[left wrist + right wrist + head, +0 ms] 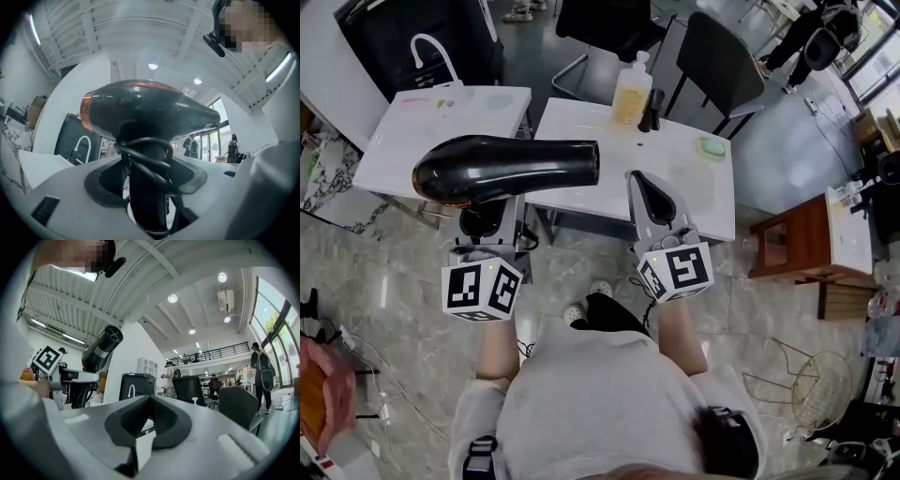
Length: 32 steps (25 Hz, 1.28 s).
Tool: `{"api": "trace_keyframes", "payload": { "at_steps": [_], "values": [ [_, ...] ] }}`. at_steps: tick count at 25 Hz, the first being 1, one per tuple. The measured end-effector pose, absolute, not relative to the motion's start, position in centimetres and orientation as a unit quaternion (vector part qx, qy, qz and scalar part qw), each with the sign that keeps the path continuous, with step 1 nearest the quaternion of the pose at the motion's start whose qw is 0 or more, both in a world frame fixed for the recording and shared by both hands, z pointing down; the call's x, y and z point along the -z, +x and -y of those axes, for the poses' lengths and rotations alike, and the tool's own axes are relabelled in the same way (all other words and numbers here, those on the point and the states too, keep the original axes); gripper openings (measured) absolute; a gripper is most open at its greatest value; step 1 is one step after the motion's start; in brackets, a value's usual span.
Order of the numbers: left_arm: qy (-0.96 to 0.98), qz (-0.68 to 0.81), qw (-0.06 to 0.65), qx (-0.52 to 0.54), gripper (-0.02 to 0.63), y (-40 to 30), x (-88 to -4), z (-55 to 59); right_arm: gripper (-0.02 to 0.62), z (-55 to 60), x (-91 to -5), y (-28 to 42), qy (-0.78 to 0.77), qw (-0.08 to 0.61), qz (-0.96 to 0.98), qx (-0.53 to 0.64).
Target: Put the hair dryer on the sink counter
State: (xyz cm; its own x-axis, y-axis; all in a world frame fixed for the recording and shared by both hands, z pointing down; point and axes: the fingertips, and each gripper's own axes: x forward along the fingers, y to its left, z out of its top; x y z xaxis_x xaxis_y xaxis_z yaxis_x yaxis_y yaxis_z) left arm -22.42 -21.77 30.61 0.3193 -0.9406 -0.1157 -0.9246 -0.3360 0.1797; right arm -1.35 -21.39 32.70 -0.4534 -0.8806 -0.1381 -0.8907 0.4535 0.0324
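Note:
In the head view the black hair dryer [506, 169] lies level, with its nozzle pointing right, above the near edges of two white counters. My left gripper [487, 220] is shut on its handle, and the cord is wound around that handle. The left gripper view shows the dryer body [140, 112] with a copper ring above my left gripper [145, 173], whose pads press on the handle. The white sink counter [394, 141] with its curved faucet [431, 52] is at the left. My right gripper [643, 180] is shut and holds nothing. From my right gripper [150, 401], the dryer [101, 350] is at the left.
A second white counter [703, 192] on the right carries a yellowish pump bottle [632, 94], a dark bottle [650, 111] and a small green item [711, 147]. Black chairs [717, 61] stand behind it. A wooden stool [797, 244] is at the right, and there is a cable on the floor at the left.

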Motion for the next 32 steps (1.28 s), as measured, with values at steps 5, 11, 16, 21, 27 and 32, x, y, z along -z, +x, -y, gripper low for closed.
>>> {"api": "trace_keyframes", "payload": {
  "at_steps": [5,11,16,21,27,32],
  "values": [
    [0.813,0.572,0.056,0.094,0.267,-22.1,-31.8,24.6,0.011,24.3,-33.5,-1.0,-0.523,0.047,-0.85,-0.042],
    [0.811,0.576,0.062,0.082,0.267,-21.5,-33.0,29.4,0.011,29.5,-34.1,-1.1,-0.513,0.054,-0.856,-0.039],
    [0.812,0.576,0.064,0.074,0.267,-20.5,-33.0,34.5,0.011,34.7,-33.1,-0.3,-0.509,0.059,-0.858,-0.044],
    [0.811,0.579,0.077,0.048,0.267,-19.5,-34.3,39.3,0.011,39.2,-33.0,0.4,-0.499,0.054,-0.864,-0.045],
    [0.809,0.575,0.121,0.006,0.267,-18.2,-38.1,43.9,0.011,43.3,-34.1,1.1,-0.49,0.056,-0.869,-0.025],
    [0.807,0.568,0.157,-0.04,0.267,-17.2,-41.8,47.2,0.011,45.6,-35.4,1.5,-0.482,0.054,-0.874,-0.011]
  ]
}}
